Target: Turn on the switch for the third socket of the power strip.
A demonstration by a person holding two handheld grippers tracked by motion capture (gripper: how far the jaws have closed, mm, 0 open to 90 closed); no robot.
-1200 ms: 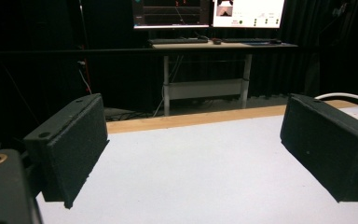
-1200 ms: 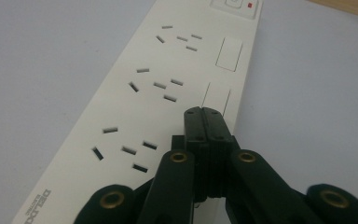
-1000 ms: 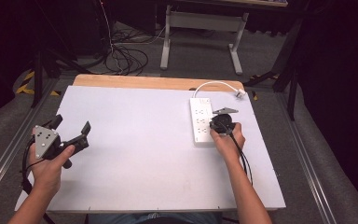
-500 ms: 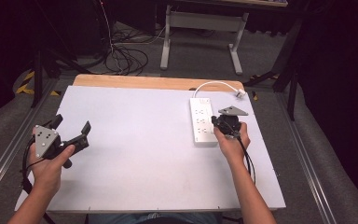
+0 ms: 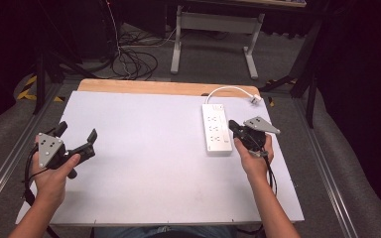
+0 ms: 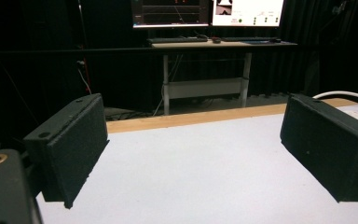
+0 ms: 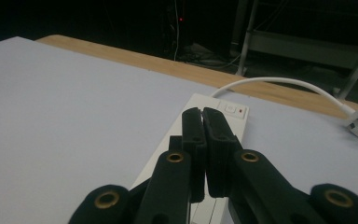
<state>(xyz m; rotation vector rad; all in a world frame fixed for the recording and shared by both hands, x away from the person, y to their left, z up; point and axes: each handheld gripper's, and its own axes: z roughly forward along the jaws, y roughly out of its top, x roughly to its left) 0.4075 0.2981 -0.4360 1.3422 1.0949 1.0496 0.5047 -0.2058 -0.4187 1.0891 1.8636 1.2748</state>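
My left gripper (image 5: 75, 137) and right gripper (image 5: 232, 125) are matte black, with blocky jaws, brass-ringed screw holes, grey three-cornered plates dotted with holes, and trailing black cables.

I am holding the left tool (image 5: 77, 135) with jaws spread wide over the bare desk (image 5: 149, 163). My right tool (image 5: 234, 127) is sitting with its tip just beside the white power strip (image 5: 215, 128), whose cord (image 5: 228, 89) is curving beyond it.
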